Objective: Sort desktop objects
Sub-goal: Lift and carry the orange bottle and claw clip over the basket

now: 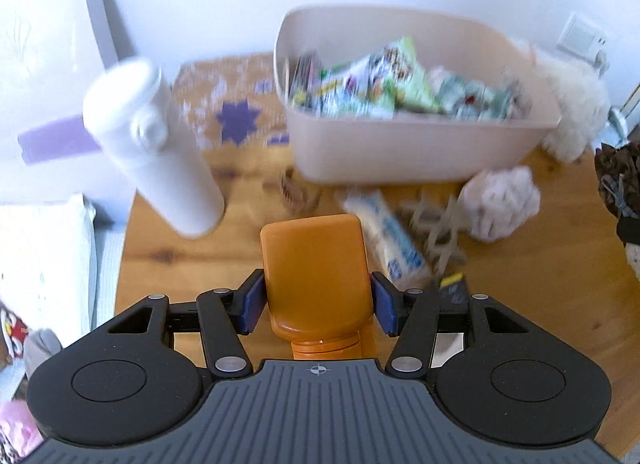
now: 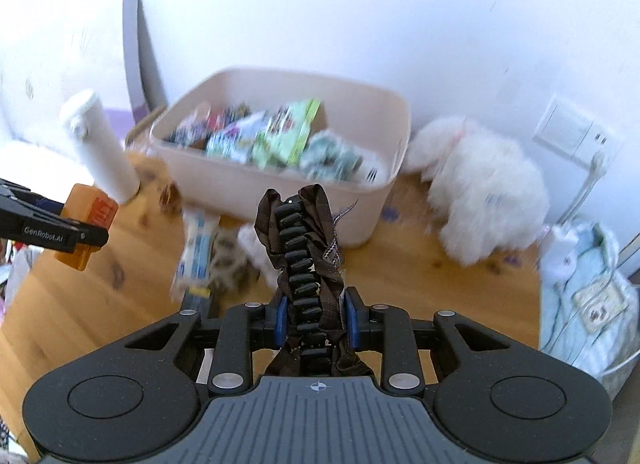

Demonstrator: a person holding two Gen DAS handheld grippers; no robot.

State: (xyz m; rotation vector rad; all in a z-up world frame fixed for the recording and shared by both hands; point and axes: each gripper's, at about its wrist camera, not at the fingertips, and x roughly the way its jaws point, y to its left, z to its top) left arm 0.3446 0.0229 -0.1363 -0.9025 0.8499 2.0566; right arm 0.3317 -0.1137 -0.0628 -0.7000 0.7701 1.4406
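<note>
Grippers both clamp loads before the beige bin (image 1: 420,152): left gripper (image 1: 316,306) an orange bottle (image 1: 316,264) (cap rearward), right gripper (image 2: 316,322) a dark hair clip (image 2: 306,256).

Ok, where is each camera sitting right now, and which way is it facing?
Left wrist: on the left gripper, looking down at the table; its jaws clamp an orange bottle.
Right wrist: on the right gripper, facing likewise; its jaws clamp a dark hair clip.
Shared: beige bin, white flask, fluffy white toy, orange bottle.
</note>
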